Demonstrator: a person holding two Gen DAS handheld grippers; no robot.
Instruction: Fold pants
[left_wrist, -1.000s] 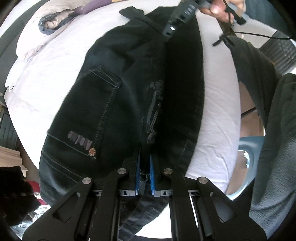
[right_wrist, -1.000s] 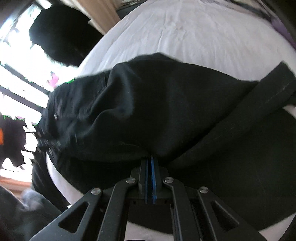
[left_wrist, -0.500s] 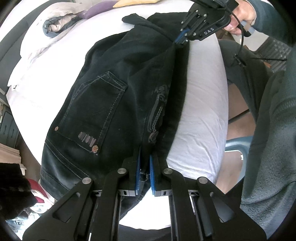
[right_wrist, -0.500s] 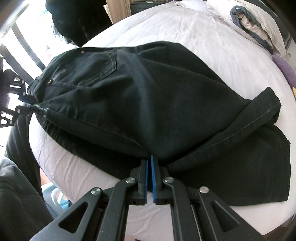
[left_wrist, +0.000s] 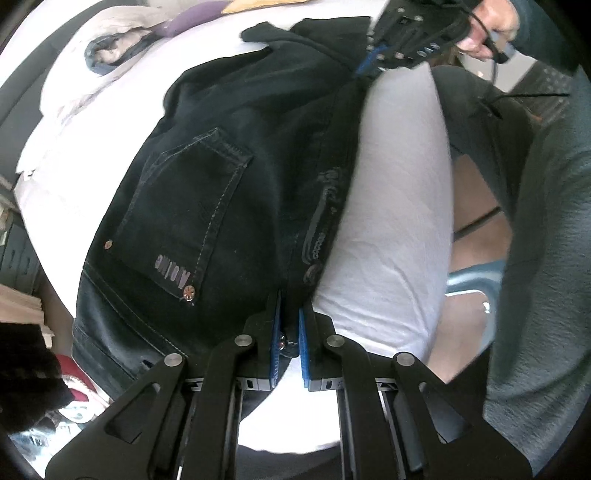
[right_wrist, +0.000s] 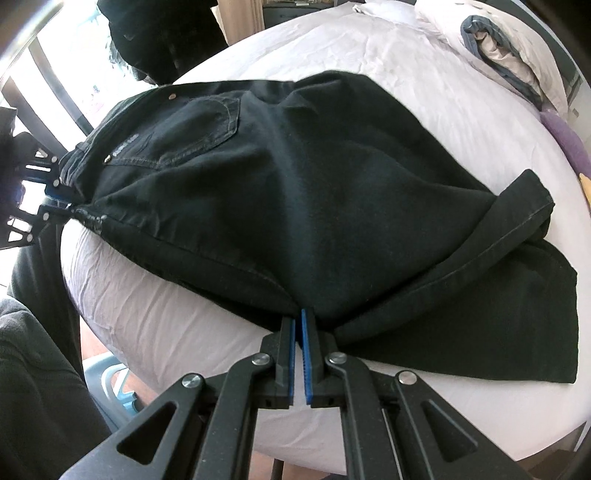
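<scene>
Black denim pants lie on a white bed, back pocket up, folded lengthwise. My left gripper is shut on the waistband end of the pants. My right gripper is shut on the near edge of the pants around mid-leg. The two hold that near edge stretched between them. In the right wrist view the left gripper shows at the far left; in the left wrist view the right gripper shows at the top. The leg hems lie doubled over at the right.
The bed has a white sheet. A rolled grey and white blanket and a purple item lie near the far side. A light blue chair stands beside the bed. The person's grey sleeve fills the right.
Both grippers have pulled back towards the bed's near edge with the pants, so more white sheet shows beside the cloth. The pants now lie flatter and more spread.
</scene>
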